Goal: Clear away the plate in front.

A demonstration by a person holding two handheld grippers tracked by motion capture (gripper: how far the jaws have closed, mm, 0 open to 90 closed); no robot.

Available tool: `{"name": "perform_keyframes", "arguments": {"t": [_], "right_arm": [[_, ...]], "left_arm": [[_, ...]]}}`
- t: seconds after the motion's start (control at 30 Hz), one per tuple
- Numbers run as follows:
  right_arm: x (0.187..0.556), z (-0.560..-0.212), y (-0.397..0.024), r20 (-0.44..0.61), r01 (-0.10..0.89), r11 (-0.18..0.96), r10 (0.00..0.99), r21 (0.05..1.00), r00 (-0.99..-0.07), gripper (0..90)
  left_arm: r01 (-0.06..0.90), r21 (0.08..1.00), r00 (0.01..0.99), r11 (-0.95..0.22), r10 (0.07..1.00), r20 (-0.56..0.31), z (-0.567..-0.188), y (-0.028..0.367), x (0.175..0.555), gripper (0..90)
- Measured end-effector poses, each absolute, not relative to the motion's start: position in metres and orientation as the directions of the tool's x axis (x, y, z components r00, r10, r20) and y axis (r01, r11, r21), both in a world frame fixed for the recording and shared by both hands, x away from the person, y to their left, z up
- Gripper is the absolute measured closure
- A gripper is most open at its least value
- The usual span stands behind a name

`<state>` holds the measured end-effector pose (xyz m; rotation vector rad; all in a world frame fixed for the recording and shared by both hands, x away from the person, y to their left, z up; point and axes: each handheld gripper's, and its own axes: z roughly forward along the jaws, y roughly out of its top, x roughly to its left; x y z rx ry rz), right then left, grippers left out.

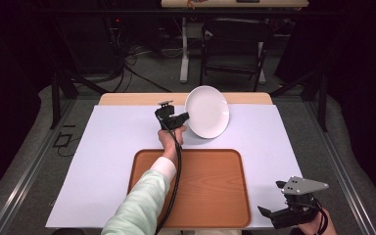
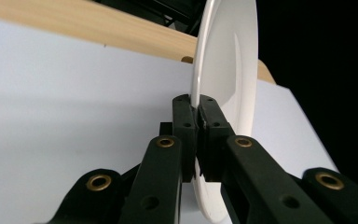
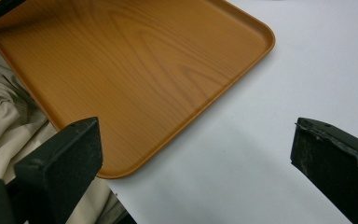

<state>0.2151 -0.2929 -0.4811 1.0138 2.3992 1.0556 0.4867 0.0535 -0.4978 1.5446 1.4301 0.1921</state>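
Observation:
A white plate [image 1: 208, 111] hangs tilted above the far middle of the white table cover, its face turned toward the camera. My left gripper [image 1: 185, 116] is shut on the plate's left rim. In the left gripper view the plate [image 2: 228, 70] stands on edge, and both black pads [image 2: 185, 122] press on its rim. An empty wooden tray [image 1: 210, 188] lies at the near middle of the table. My right gripper [image 1: 274, 215] stays low at the near right corner, open, with nothing between its fingers [image 3: 70, 154]. The tray's corner [image 3: 177, 70] lies ahead of it.
The white cover [image 1: 112, 161] spreads over the table, with a strip of bare wood [image 1: 137, 99] along the far edge. A dark chair [image 1: 232, 46] and cables stand on the floor beyond the table. A pale sleeve [image 1: 142, 205] crosses the tray's near left.

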Motion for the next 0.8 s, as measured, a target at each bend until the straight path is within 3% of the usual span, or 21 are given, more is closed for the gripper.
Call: {"name": "perform_keyframes", "arguments": {"t": [0.13, 0.3, 0.5, 0.8], "right_arm": [[0.216, -0.481, -0.293, -0.011, 0.481, 0.472, 0.722, 0.739, -0.692, 1.6], [0.222, -0.482, -0.293, 0.023, 0.517, 0.465, 0.727, 0.719, -0.686, 1.4], [0.259, -0.487, -0.289, 0.145, 0.654, 0.405, 0.771, 0.639, -0.62, 0.3], [0.324, -0.481, -0.267, 0.169, 0.671, 0.375, 0.783, 0.64, -0.599, 4.3]], "left_arm": [[0.659, 0.749, 0.359, 0.071, 0.845, -0.396, -0.484, 0.049, 0.487, 87.7], [0.653, 0.757, 0.394, 0.02, 0.845, -0.362, -0.472, 0.048, 0.49, 87.7], [0.638, 0.769, 0.421, -0.031, 0.85, -0.315, -0.463, 0.047, 0.49, 87.7], [0.605, 0.79, 0.477, -0.101, 0.84, -0.259, -0.447, 0.052, 0.486, 87.7]]}}
